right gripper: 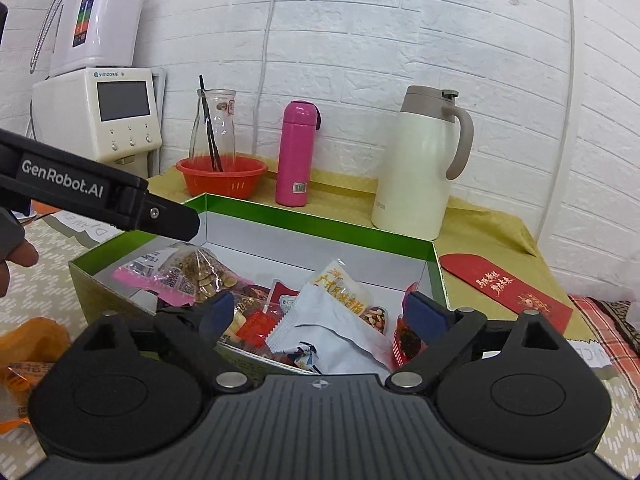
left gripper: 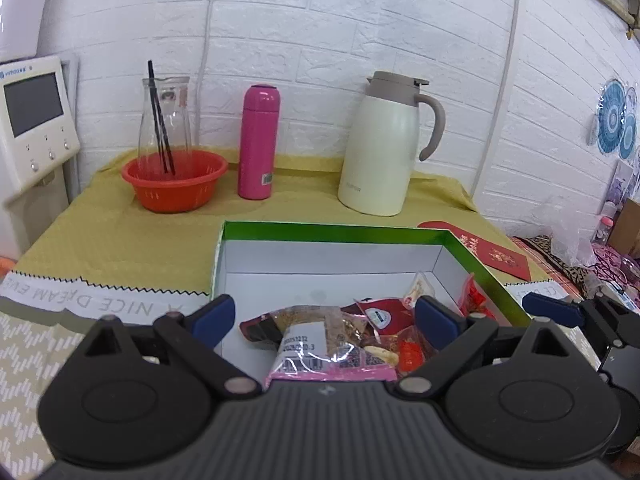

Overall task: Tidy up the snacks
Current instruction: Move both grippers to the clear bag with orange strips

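A green-rimmed box [left gripper: 336, 232] with a white inside holds several snack packets. My left gripper [left gripper: 324, 320] is open above the box's near end, over a clear packet with pink edge [left gripper: 316, 344]. In the right wrist view the same box [right gripper: 320, 220] shows that pink-edged packet [right gripper: 180, 276] at its left, under the left gripper's black finger [right gripper: 168, 220]. My right gripper [right gripper: 320, 312] is open above the box's near side, over a pale blue packet [right gripper: 336, 336] lying on the other snacks. A yellow-white packet [right gripper: 340, 284] stands behind it.
A red colander with a glass carafe [left gripper: 174, 180], a pink flask [left gripper: 258, 140] and a cream thermos jug [left gripper: 384, 148] stand behind the box. A red envelope [right gripper: 508, 288] lies right of it. An orange packet [right gripper: 28, 356] lies on the table at left. A water dispenser [right gripper: 96, 116] stands far left.
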`<action>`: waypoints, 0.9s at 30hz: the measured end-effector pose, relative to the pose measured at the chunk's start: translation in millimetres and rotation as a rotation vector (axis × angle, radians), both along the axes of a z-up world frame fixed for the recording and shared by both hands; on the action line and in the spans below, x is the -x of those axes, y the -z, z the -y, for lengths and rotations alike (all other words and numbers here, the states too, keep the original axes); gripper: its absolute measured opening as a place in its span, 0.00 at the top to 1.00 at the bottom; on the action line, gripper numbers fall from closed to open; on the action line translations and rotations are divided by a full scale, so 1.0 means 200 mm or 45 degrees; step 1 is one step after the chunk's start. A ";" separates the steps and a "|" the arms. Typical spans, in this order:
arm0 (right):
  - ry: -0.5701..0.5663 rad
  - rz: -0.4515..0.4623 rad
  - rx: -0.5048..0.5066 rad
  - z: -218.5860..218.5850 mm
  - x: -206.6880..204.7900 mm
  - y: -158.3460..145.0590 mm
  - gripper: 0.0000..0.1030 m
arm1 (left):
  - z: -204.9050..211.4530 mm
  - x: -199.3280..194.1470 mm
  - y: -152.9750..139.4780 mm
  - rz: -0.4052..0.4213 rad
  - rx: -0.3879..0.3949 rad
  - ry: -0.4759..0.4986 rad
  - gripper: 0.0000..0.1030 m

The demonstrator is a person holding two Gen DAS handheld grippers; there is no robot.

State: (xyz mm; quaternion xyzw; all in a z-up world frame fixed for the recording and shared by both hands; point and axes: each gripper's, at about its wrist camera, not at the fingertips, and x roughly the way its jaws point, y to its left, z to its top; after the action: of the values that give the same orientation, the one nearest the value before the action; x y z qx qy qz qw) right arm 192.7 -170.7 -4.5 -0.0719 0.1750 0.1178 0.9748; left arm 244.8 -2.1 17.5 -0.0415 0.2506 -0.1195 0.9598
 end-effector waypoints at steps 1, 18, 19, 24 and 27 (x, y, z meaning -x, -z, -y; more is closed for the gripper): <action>0.002 0.004 -0.006 0.00 0.03 -0.02 0.00 | 0.00 0.03 -0.02 0.001 -0.007 0.003 0.07; -0.020 -0.037 -0.269 0.03 0.62 -0.03 0.00 | -0.19 0.69 -0.03 -0.038 0.109 -0.098 0.07; -0.044 -0.095 -0.265 0.01 0.63 -0.01 0.00 | -0.21 0.72 -0.01 -0.050 0.119 -0.114 0.07; -0.143 -0.225 -0.195 -0.12 0.69 0.07 0.00 | -0.30 0.86 0.11 -0.120 0.140 -0.157 0.07; -0.216 -0.244 -0.140 -0.24 0.71 0.10 0.00 | -0.36 0.91 0.15 -0.151 0.133 -0.171 0.07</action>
State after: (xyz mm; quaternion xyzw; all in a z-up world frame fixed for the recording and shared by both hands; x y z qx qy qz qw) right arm 51.3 -123.4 -25.0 -0.0214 0.2538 0.2156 0.9427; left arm 62.4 69.9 -13.2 -0.1150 0.2970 -0.0650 0.9457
